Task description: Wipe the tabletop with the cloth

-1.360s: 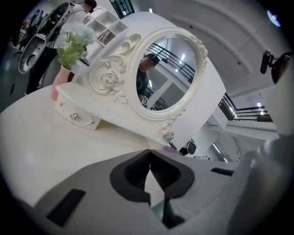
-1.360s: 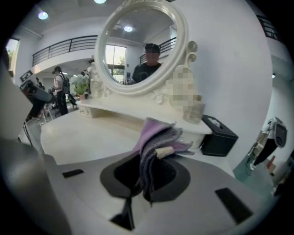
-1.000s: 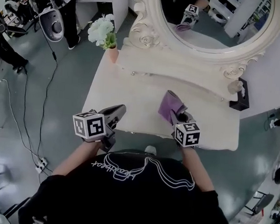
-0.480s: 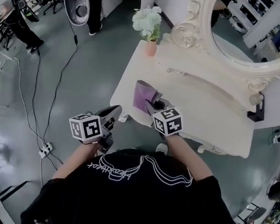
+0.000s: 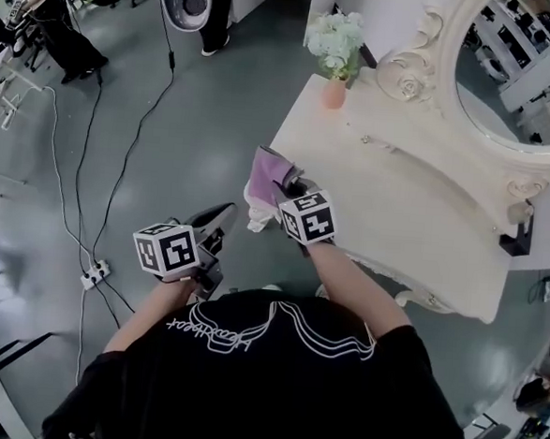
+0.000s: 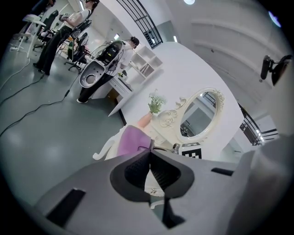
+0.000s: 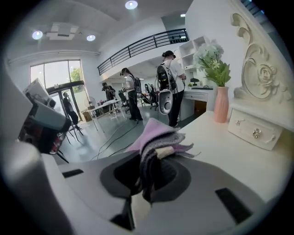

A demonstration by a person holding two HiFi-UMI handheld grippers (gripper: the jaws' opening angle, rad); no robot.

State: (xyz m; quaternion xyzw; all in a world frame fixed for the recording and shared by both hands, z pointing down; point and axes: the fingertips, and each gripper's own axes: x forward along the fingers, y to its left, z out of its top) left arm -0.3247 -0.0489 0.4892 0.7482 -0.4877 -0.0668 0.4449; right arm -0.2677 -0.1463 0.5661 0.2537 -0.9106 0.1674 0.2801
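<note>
The one piece of writing is a white script word (image 5: 212,334) across the person's black shirt (image 5: 254,391), upside down in the head view. It looks like "Heartbeat", but the looping strokes leave that unsure. The cubes on the left gripper (image 5: 221,220) and right gripper (image 5: 290,189) carry black-and-white square markers, which are patterns, not letters.
</note>
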